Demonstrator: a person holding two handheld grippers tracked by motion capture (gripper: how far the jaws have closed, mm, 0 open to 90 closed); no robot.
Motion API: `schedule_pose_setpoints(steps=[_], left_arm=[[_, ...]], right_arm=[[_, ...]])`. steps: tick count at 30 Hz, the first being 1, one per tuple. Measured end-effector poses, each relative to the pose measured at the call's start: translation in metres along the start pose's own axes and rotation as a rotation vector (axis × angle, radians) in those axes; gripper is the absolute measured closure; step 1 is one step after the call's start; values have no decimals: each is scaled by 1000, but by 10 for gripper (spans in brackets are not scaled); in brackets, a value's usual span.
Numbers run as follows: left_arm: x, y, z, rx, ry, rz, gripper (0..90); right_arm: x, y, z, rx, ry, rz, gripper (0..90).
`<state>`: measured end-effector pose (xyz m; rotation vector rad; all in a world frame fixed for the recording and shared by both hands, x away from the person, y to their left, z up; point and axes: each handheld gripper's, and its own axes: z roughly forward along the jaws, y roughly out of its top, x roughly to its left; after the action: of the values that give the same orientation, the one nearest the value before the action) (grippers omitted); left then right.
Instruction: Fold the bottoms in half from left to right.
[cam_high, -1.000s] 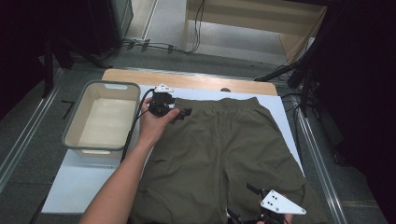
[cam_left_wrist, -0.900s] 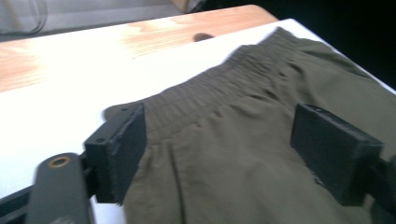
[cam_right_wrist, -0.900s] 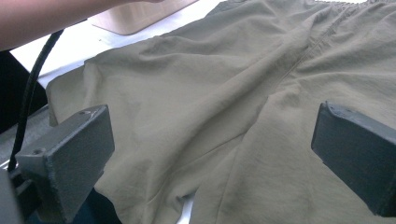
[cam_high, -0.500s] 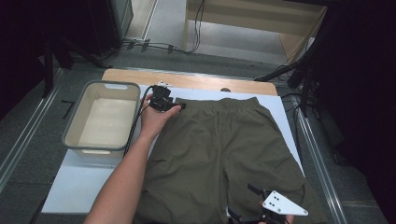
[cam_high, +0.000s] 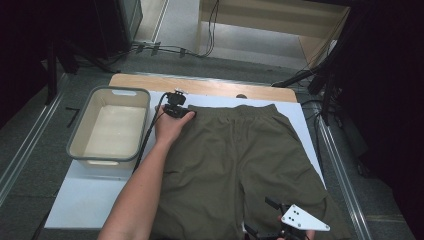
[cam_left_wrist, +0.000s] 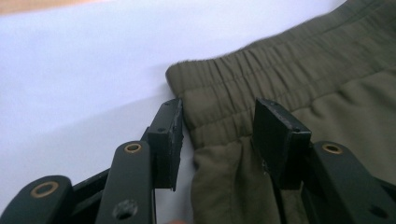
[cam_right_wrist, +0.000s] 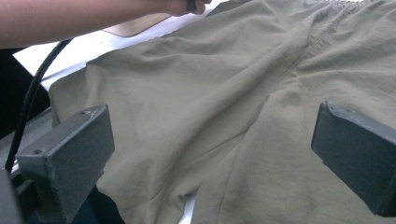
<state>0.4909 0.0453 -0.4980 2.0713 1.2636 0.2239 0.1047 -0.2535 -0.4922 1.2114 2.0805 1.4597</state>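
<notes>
Under left hand (cam_high: 167, 131) — shorts (cam_high: 240, 165) corner

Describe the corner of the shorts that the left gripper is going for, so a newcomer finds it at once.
On the white table cover, olive shorts lie flat beside a grey tub. The waistband corner is the far one nearest the tub. Its gathered elastic ribbing sets it apart from the smooth hems.

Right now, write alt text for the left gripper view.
The left tool straddles the corner of the olive shorts' elastic waistband, its jaws closing around the fabric but not yet pressing it. The white table cover lies beyond.
</notes>
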Motion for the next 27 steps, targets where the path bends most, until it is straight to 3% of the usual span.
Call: schedule_pose_setpoints(steps=[3,7,9,13,17,23,27], left_arm=[[-3,0,1,3,16,-18,512],[-6,0,1,15,25,7,565],[-6,1,0,39,20,30,660],[-4,7,-6,51,-18,30,827],[-5,21,-20,6,-14,43,843],[-7,59,-45,-77,5,43,846],[-2,80,-59,-122,56,32,847]], right_arm=[[-1,-1,0,1,-4,0,0],[-2,-1,1,12,-6,4,0],[-2,-1,2,15,-6,6,0],[-3,-1,3,14,-5,8,0],[-3,1,4,17,0,13,0],[-2,14,9,12,15,-2,0],[-1,23,15,11,21,-10,0]])
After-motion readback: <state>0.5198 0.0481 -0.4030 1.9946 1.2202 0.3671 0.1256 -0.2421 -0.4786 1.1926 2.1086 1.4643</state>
